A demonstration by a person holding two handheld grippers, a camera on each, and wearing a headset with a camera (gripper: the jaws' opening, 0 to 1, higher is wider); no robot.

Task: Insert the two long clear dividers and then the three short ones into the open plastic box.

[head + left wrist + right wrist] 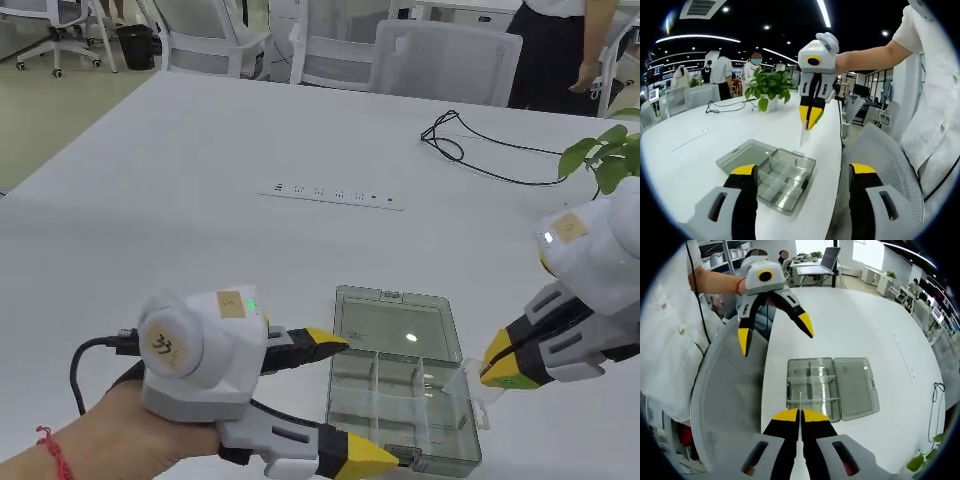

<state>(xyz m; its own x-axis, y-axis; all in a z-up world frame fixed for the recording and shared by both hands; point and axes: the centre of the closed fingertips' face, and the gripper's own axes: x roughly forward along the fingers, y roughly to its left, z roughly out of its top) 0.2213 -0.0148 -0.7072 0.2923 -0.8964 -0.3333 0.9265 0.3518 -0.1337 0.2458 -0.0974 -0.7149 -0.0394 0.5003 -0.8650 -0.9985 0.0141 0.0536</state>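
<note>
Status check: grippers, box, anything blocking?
Left gripper open, by the box. Right gripper shut on divider, above the box. Box open, partly partitioned. Nothing between divider and box.

Leafy plant (767, 87), black cable (470, 152), power strip (330, 193), chairs (440, 60)

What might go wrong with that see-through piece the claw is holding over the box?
The right claw pinches the thin clear divider by just one edge, so it might slip or tilt and miss its slot. The open left claw hangs right beside the box, which sits near the table edge, so a bump might shove it off.
</note>
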